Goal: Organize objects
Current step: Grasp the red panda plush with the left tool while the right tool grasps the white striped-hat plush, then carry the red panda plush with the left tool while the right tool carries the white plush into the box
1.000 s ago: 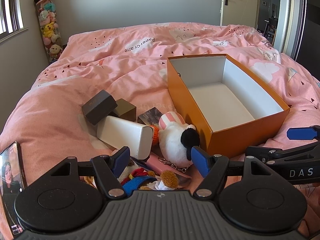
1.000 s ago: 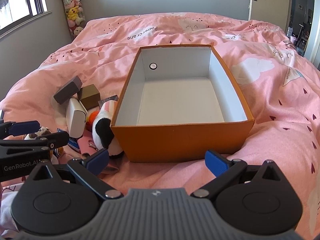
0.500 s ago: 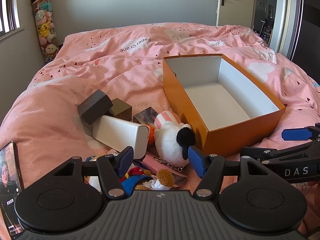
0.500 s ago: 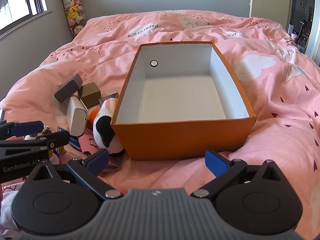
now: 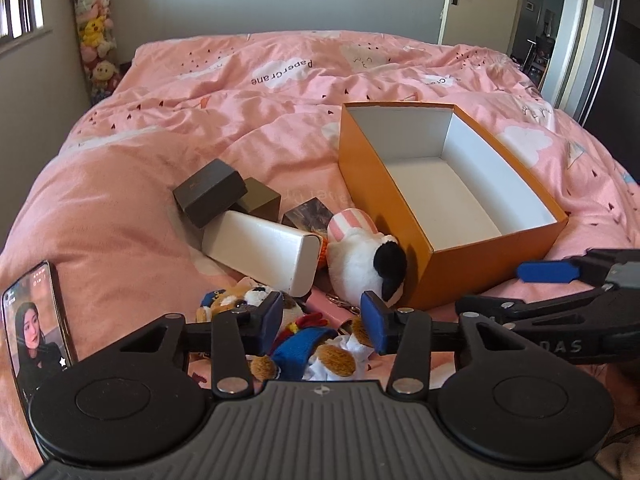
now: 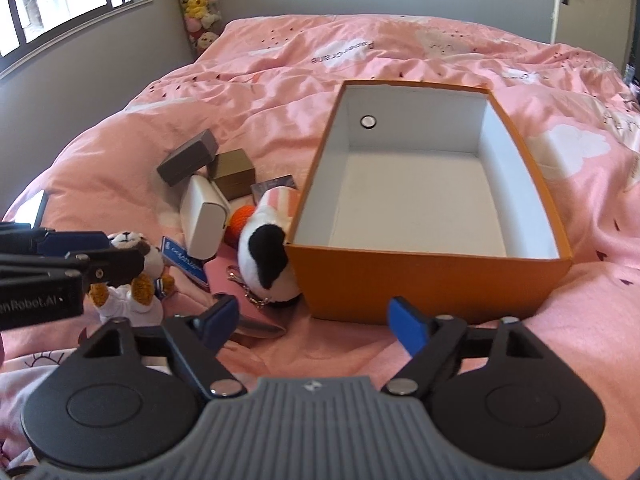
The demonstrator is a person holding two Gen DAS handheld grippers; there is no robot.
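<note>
From the left wrist, the left gripper [image 5: 322, 322] hangs spread above the tiger plush [image 5: 248, 300]; centre it before closing. From the right wrist, the right gripper [image 6: 312, 320] gapes empty near the orange box [image 6: 428, 280], nothing inside.

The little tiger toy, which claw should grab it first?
Probably left: the left claw is open right above the tiger toy. The right claw faces the orange box.
</note>
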